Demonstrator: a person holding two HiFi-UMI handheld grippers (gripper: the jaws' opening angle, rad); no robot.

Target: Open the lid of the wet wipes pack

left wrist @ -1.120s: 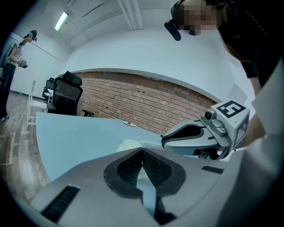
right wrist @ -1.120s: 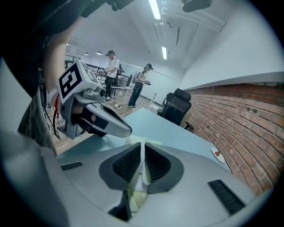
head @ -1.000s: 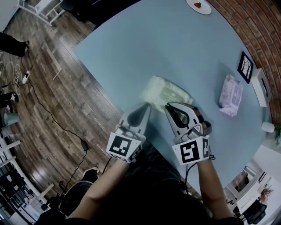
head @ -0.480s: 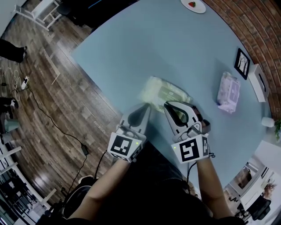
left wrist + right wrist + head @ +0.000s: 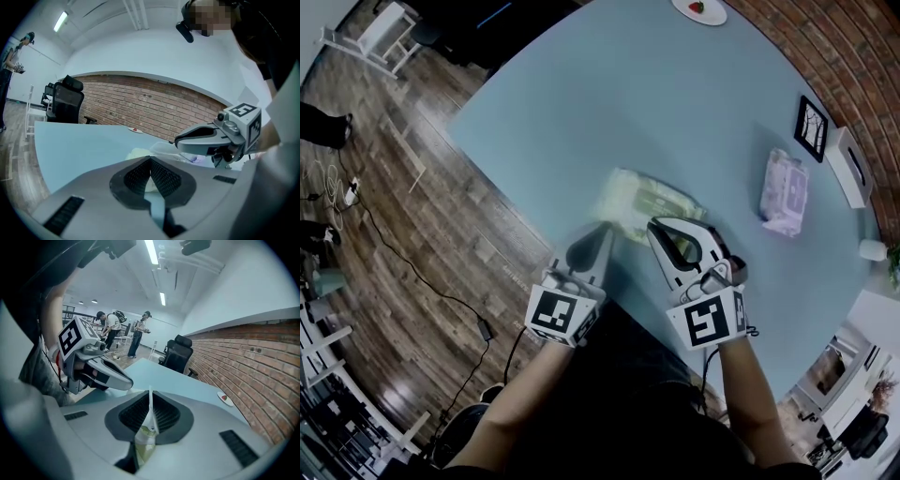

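Note:
The wet wipes pack point(image 5: 661, 199), pale yellow-green with a green lid label, lies on the blue table point(image 5: 609, 84) just beyond both grippers. My right gripper point(image 5: 661, 228) is at the pack's near right side. In the right gripper view its jaws point(image 5: 150, 401) are shut on a thin, partly green flap point(image 5: 148, 430) of the pack. My left gripper point(image 5: 602, 234) touches the pack's near left edge. Its pads point(image 5: 161, 177) meet at the tips, with a pale bit of the pack point(image 5: 150, 185) pinched between them. Most of the pack is hidden behind the jaws in both gripper views.
A purple wipes pack point(image 5: 786, 192), a framed picture point(image 5: 811, 127) and a white box point(image 5: 850, 167) lie at the table's right. A small plate point(image 5: 697, 9) sits at the far edge. A brick wall, an office chair point(image 5: 178, 355) and standing people point(image 5: 112, 326) are beyond.
Only the head view has shifted a little. Both grippers keep their places and their hold at the pack.

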